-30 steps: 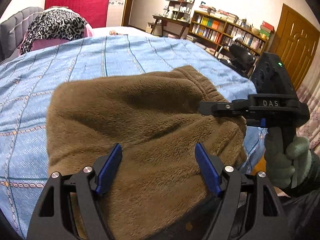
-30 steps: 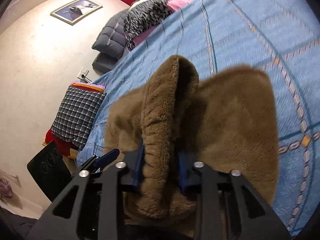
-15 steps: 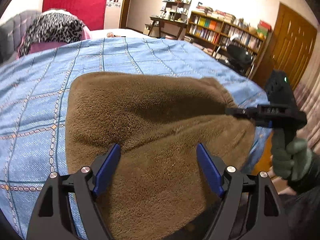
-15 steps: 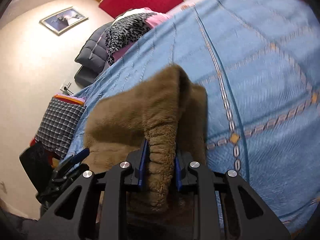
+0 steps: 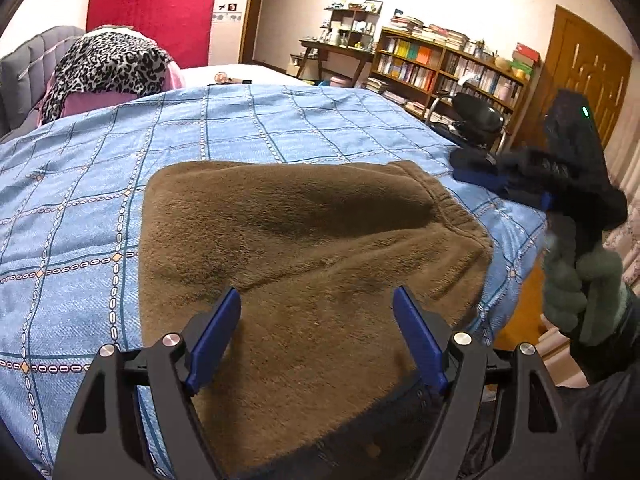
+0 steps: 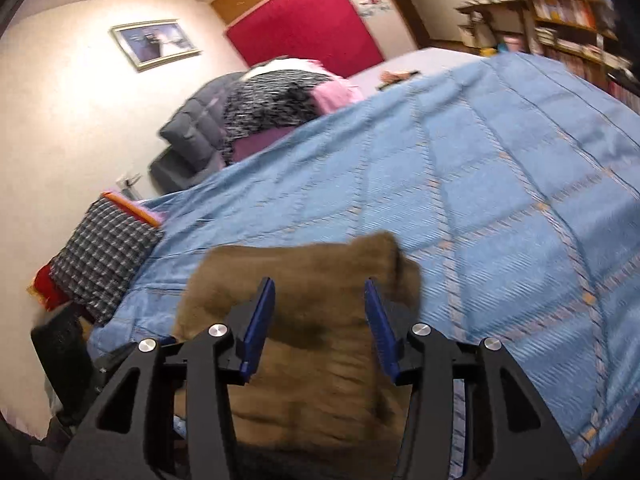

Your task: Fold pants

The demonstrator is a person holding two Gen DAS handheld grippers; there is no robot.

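Observation:
Brown fleece pants [image 5: 304, 264] lie folded on the blue checked bedspread [image 5: 240, 128], waistband edge toward the right. My left gripper [image 5: 316, 312] is open and empty, just above the near part of the pants. My right gripper [image 6: 320, 308] is open and empty over the pants [image 6: 304, 360] near the bed's edge. The right gripper also shows blurred in the left wrist view [image 5: 500, 176], off the pants' right side, held by a gloved hand.
A leopard-print cloth over pink bedding [image 5: 108, 68] lies at the head of the bed. A plaid pillow [image 6: 104, 256] sits beside the bed. A bookshelf [image 5: 448, 68], a desk chair [image 5: 476, 120] and a wooden door [image 5: 588, 76] stand to the right.
My right gripper opened and let go of the pants' waistband, then drew back. The pants settled flat on the bed. My left gripper stayed open.

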